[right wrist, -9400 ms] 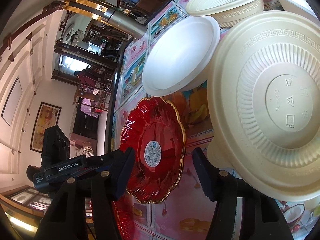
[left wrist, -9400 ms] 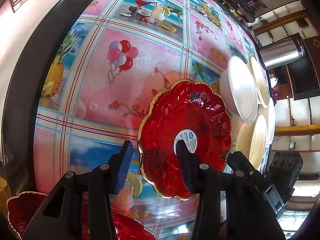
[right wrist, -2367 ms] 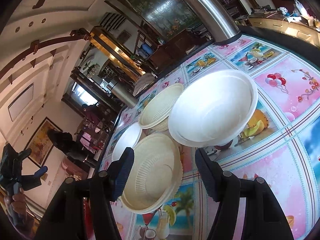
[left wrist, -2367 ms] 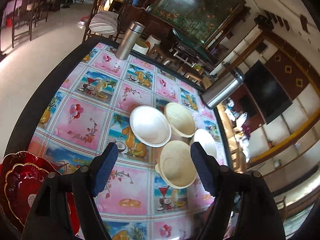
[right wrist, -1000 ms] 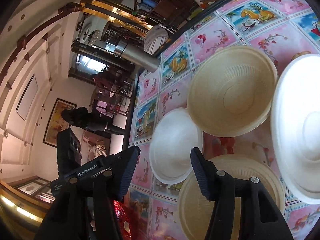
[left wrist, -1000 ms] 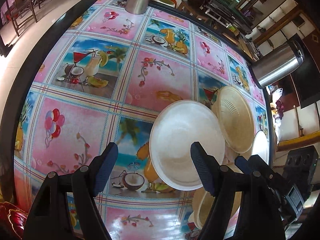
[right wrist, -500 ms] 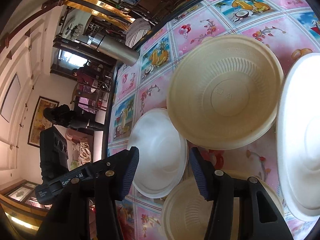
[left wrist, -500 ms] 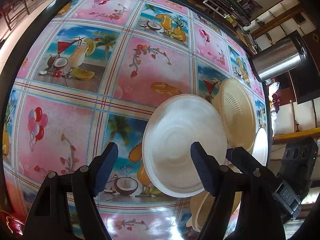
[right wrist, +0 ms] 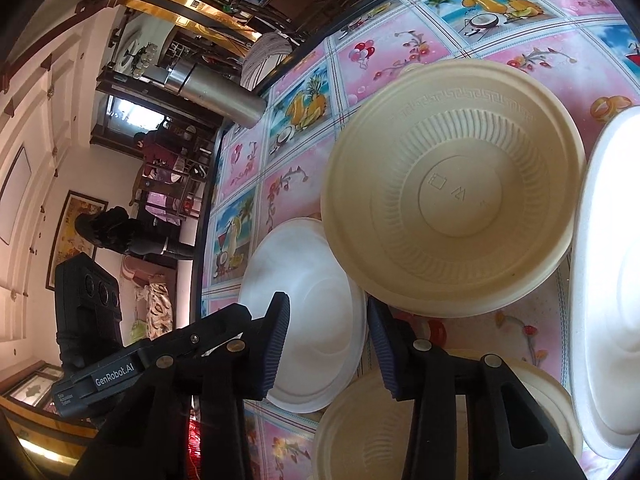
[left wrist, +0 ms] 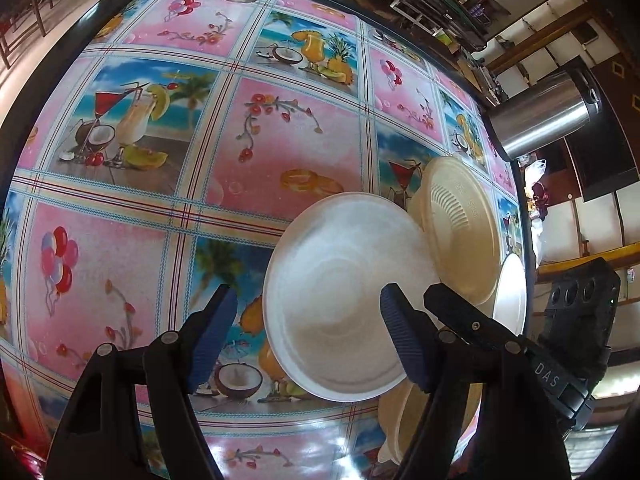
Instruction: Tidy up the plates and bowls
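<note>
Whereas a second ago both grippers were held wider and farther back, the left gripper (left wrist: 308, 344) is now closing around the near rim of the white foam bowl (left wrist: 344, 296) at lower centre, and the right gripper (right wrist: 326, 344), narrowing too, straddles the smaller white bowl (right wrist: 312, 332) at lower centre. Neither rim is pinched yet; lifts for stacking are judged imminent.

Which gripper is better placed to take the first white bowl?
Probably the left. The left gripper already has one pad over the big white bowl, jaws closing around its near rim. The right gripper is also closing, over the smaller white bowl.
</note>
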`<state>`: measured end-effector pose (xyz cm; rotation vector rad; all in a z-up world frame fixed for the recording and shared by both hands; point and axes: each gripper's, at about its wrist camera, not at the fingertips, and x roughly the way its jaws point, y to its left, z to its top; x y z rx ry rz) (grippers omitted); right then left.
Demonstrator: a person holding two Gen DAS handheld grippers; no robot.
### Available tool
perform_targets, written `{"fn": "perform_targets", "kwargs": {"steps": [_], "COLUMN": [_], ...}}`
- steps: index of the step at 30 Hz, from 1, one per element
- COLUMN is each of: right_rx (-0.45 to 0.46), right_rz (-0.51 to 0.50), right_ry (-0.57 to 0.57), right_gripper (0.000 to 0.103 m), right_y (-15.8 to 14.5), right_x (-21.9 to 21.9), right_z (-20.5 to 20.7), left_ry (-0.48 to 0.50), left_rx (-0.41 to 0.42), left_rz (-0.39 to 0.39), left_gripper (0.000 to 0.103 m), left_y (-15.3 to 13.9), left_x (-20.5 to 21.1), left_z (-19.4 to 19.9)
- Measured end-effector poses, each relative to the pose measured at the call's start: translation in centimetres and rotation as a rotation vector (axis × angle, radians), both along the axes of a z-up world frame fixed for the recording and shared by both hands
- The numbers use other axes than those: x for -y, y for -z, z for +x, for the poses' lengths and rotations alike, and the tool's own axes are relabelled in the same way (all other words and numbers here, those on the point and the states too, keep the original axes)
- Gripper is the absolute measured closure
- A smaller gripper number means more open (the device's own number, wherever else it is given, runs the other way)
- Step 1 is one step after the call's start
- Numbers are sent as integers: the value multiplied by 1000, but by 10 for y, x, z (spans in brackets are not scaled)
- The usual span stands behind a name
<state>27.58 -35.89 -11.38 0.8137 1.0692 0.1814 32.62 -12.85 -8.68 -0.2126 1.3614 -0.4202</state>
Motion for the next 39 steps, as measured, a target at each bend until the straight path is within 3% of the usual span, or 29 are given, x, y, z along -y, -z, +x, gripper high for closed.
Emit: {"fn": "perform_targets", "kwargs": {"steps": [4, 10, 20, 28, 39], "right_rx": [-1, 5, 3, 19, 88], "right_rz": [2, -11, -55, -76, -48], "right_ry": [-3, 9, 26, 31, -6], "right_gripper": [69, 77, 95, 95, 96], "right_y": [1, 0, 3, 2, -22], "right_x": [0, 1, 0, -7, -40], "right_z": [-2, -5, -7, -13, -36], "left_ry": [24, 9, -18, -32, -59], "left_rx": [-2, 22, 53, 49, 85], "left_rz": [28, 63, 95, 90, 86], "left_gripper": [60, 80, 95, 96, 96], "left_y": [3, 2, 0, -1, -41], "left_x": [4, -1, -8, -18, -65], "left_z": [-1, -1, -1, -8, -46]}}
